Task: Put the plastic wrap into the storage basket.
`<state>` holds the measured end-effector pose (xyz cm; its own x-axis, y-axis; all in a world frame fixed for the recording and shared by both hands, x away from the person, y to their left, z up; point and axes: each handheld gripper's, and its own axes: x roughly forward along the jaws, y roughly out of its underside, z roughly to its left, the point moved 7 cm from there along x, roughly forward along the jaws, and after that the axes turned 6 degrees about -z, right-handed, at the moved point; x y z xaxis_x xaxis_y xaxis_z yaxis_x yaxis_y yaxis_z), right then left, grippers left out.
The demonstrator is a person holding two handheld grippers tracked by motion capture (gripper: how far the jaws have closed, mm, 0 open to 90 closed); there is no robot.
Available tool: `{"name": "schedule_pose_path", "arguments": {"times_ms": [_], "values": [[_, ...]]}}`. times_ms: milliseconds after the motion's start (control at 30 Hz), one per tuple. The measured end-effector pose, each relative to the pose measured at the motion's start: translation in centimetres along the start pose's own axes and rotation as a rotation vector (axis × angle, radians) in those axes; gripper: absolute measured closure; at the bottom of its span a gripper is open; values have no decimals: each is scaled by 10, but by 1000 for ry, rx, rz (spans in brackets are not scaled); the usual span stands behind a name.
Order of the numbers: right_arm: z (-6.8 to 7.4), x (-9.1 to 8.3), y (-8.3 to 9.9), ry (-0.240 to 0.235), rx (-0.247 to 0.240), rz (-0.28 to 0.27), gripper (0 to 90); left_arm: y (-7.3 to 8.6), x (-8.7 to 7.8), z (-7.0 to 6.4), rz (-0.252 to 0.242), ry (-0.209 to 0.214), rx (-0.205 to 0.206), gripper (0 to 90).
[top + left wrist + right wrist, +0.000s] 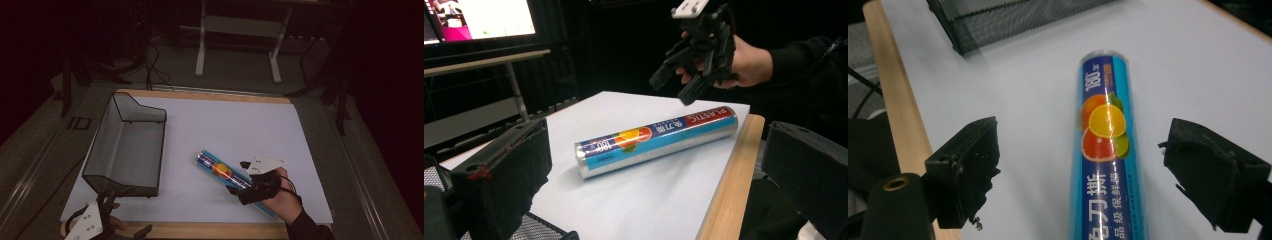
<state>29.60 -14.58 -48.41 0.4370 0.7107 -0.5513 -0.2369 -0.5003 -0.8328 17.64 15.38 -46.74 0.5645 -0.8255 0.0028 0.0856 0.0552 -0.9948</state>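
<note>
One glossy plastic-wrap roll lies on the table between my right gripper's spread jaws; I judge it light, stiff, slippery, prone to rolling; I'd clamp mid-length.

Right hand-held gripper jaws wide apart, left hand-held gripper likewise spread

plastic-wrap roll: glossy printed film sleeve, smooth, light glinting along it | basket at 9 o'clock of roll: dark wire mesh, matt | table edge: pale bare wood | sheet on top: matt white, smooth | right gripper jaw pads: matt black, rough, frayed
</note>
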Motion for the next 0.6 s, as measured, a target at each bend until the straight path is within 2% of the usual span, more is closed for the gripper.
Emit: {"name": "schedule_pose_path", "arguments": {"times_ms": [333,600], "values": [[-10,26,14,-1,8,102,151,1,1,0,7,3,3,6],[-22,38,26,5,33,200,152,2,1,0,14,11,0,6]]}}
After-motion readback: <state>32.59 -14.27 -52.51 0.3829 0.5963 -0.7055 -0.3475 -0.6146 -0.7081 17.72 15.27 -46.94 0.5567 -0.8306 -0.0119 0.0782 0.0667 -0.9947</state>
